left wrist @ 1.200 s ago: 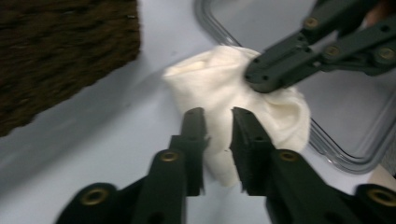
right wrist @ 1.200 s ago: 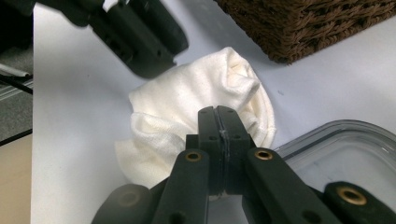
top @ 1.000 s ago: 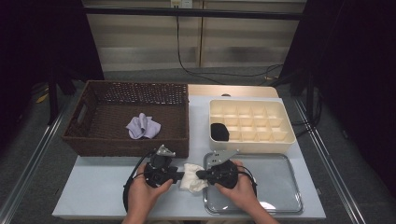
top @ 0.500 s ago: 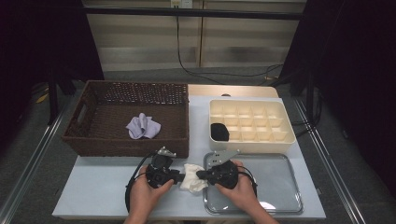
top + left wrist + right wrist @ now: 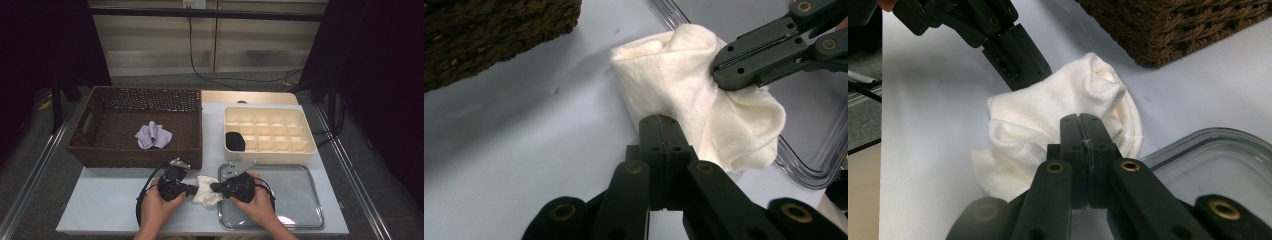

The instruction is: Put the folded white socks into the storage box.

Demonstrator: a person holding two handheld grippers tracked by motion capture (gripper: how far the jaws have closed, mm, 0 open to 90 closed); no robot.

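Two black two-jaw grippers meet over a crumpled cream-white cloth (image 5: 207,190) at the near edge of a pale blue-grey table (image 5: 100,205), each held in one of a person's hands. At left, the left gripper (image 5: 194,189) has just been closing its jaws, and in the left gripper view they stand pressed together with the cloth's near edge (image 5: 704,100) pinched at their tips. At right, the right gripper (image 5: 214,188) comes in from the opposite side, jaws equally tight, nipping a fold of the same cloth (image 5: 1058,125) in the right gripper view. Between the two tools the cloth sits bunched, resting partly on the table and just over the left rim of a clear rectangular plastic tray (image 5: 300,220), where the person's right hand (image 5: 262,205) rests; the left hand (image 5: 155,207) lies on the bare tabletop. Behind the grippers, a dark brown woven wicker basket (image 5: 90,125) holds a small crumpled lilac cloth (image 5: 153,135), its front wall near the white cloth. To the right of the basket, a cream plastic organiser box with a grid of compartments (image 5: 305,140) stands behind the tray, with a black rounded object (image 5: 235,141) in its front-left compartment. Black cables loop from both grippers toward the person.
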